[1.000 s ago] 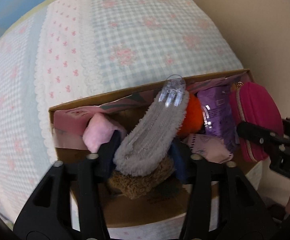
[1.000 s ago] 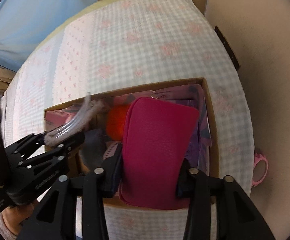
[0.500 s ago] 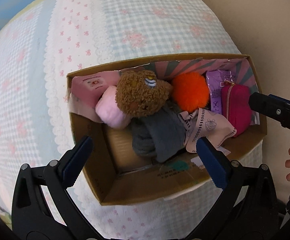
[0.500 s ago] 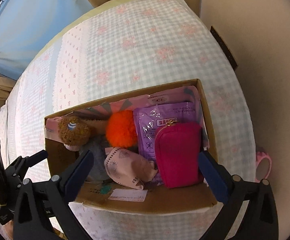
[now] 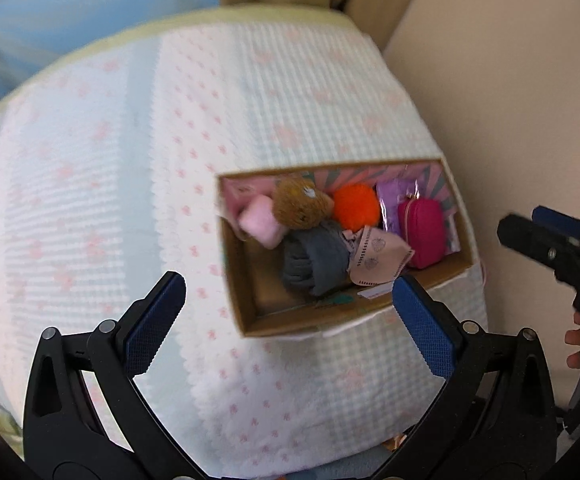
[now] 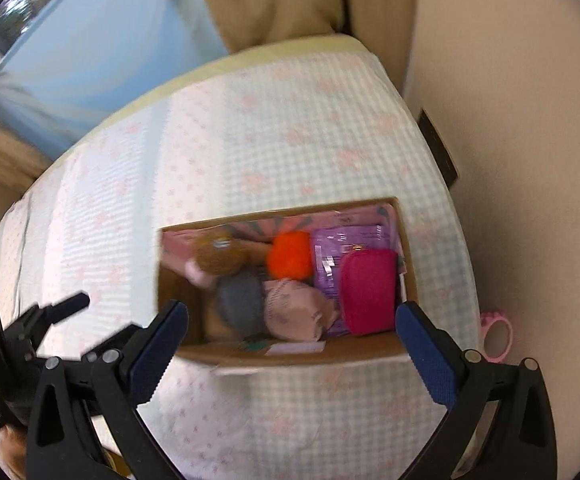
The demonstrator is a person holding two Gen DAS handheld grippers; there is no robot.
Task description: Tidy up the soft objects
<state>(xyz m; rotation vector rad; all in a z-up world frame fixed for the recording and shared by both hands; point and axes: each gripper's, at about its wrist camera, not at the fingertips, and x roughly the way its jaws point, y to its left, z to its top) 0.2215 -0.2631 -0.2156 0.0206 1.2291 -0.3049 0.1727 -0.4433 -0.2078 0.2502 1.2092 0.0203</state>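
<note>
Now the bed (image 5: 102, 184), with its pale checked and pink-sprigged cover, fills most of both views, and the cardboard box (image 5: 250, 312) on it has shrunk toward the middle right of the left view and the lower middle of the right view: both hands have pulled up and back from it within the last second.

A second ago the left claw (image 5: 288, 316) was closed on a grey fluffy piece with the brown plush toy (image 5: 297, 206) under it, and the right claw (image 6: 291, 348) was clamped on the magenta pouch (image 6: 367, 290). Both claws have since opened, their jaws now spread wide with nothing between the blue pads.

Inside the box, the grey bundle (image 5: 315, 258) lies at centre with the brown toy above it. The pouch stands at the right end against a purple packet (image 6: 341, 246), with the orange pompom (image 5: 355, 206) between toy and packet. A pale printed mask (image 5: 377, 258) rests in front, and a pink roll (image 5: 260, 226) sits at the left end.

So the soft things appear packed away, and this looks like the tail end of the job. In the right view a pink ring (image 6: 497, 334) lies off the bed at the right edge, untouched
</note>
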